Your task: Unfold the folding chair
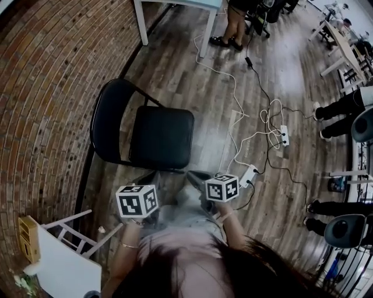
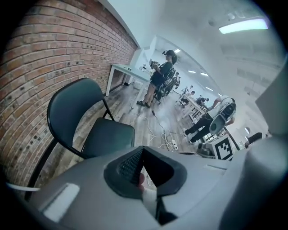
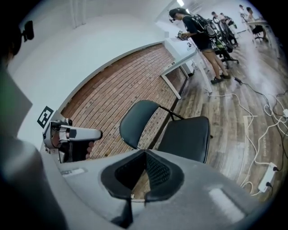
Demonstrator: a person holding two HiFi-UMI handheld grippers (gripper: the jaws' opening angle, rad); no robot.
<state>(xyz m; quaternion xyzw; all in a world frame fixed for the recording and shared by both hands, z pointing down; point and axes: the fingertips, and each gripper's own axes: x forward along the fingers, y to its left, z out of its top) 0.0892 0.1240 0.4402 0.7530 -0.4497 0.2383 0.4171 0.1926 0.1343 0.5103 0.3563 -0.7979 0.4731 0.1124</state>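
The black folding chair (image 1: pixel 160 137) stands unfolded on the wood floor, with its seat level and its backrest (image 1: pixel 112 119) toward the brick wall. It also shows ahead in the left gripper view (image 2: pixel 108 137) and the right gripper view (image 3: pixel 186 134). My left gripper (image 1: pixel 139 197) hovers in front of the seat's near edge, shut and empty, its jaws (image 2: pixel 144 155) closed together. My right gripper (image 1: pixel 221 187) hangs beside it to the right, also shut with nothing between its jaws (image 3: pixel 145 155). Neither gripper touches the chair.
The brick wall (image 1: pixel 46 87) runs along the left. White cables and power strips (image 1: pixel 282 135) lie on the floor right of the chair. A white table (image 1: pixel 175 7) and a standing person (image 1: pixel 233 23) are beyond it. A white rack (image 1: pixel 70 256) stands at my lower left.
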